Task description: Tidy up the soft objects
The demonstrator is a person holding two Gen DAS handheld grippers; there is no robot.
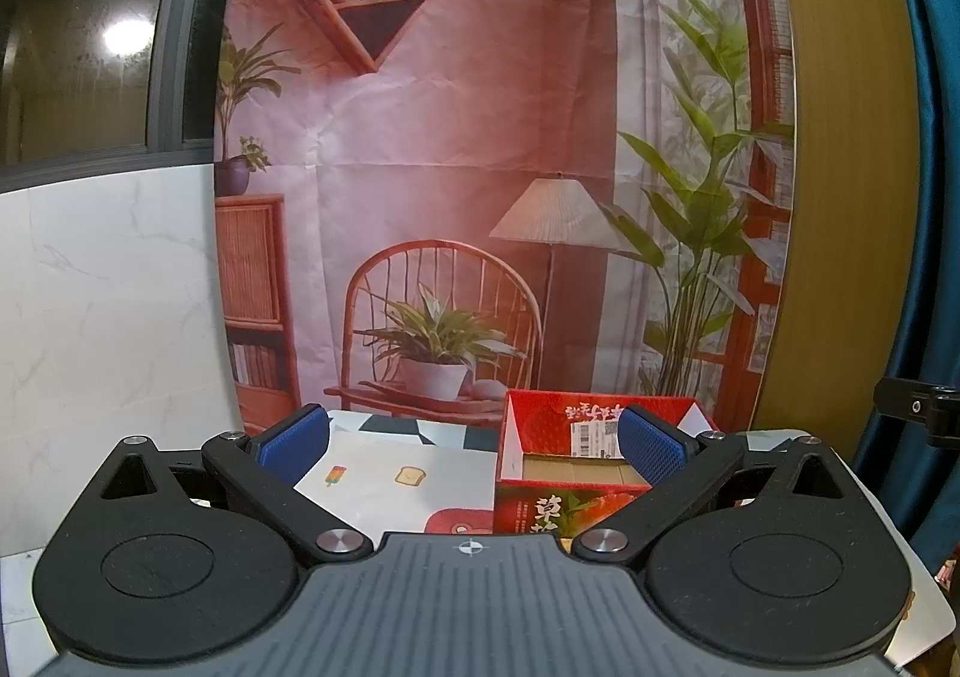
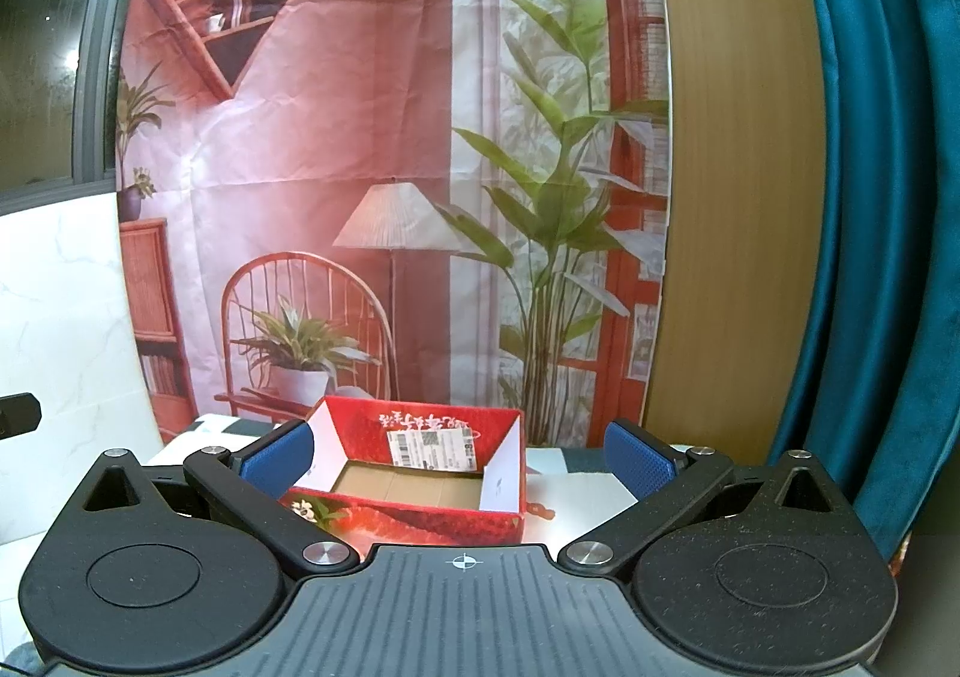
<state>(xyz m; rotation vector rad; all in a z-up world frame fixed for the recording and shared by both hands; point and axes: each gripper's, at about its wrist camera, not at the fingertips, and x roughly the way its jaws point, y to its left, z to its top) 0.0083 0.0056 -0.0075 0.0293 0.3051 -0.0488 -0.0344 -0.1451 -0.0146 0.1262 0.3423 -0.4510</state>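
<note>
While both tools gape empty, red box (image 2: 414, 473) ahead betw right tool (image 2: 459, 458) fingers, left tool (image 1: 474, 437) beside.

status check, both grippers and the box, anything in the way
Left gripper open, empty. Right gripper open, empty. Red box open on the table, looks empty inside. No soft objects in view, nothing in the way.

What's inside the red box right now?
The red box shows only its bare brown cardboard floor and a shipping label on the inner back wall. No soft items show; the near wall hides the front strip of the floor.
</note>
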